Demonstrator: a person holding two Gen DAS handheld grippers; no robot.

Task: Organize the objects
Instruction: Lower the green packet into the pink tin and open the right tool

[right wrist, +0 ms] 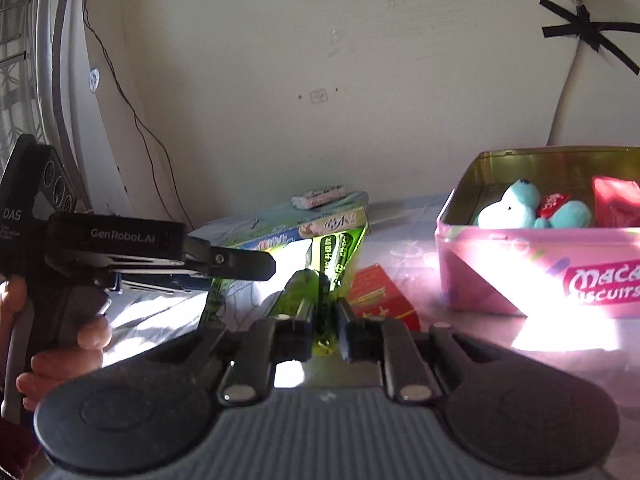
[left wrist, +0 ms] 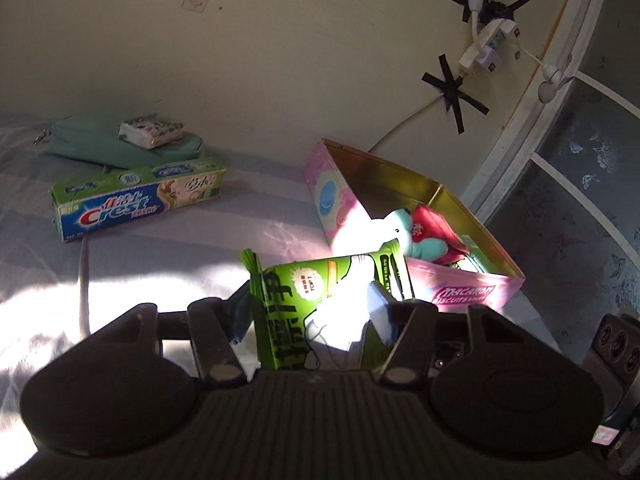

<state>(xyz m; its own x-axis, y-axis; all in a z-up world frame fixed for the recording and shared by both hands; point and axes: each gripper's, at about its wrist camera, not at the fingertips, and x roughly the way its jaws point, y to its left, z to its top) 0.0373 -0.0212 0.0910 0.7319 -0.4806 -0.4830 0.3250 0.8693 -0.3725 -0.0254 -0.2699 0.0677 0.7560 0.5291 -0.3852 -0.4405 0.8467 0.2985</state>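
Note:
A green box [left wrist: 320, 312] is held between the fingers of my left gripper [left wrist: 316, 312], just in front of the pink macaron tin [left wrist: 464, 292]. My right gripper [right wrist: 324, 316] is shut on the narrow edge of the same green box [right wrist: 340, 256]. The left gripper shows at the left of the right wrist view [right wrist: 224, 264]. The pink tin [right wrist: 520, 264] stands open with a teal plush toy [right wrist: 516, 208] and red packets [right wrist: 616, 200] inside. A Crest toothpaste box [left wrist: 136, 200] lies on the bed at the left.
A teal pouch [left wrist: 120, 144] with a small white packet [left wrist: 152, 132] on it lies behind the toothpaste box. A red box [right wrist: 380, 296] lies on the bed near the tin. A wall with taped cables and a power strip [left wrist: 480, 48] is behind. A window frame [left wrist: 560, 80] is at right.

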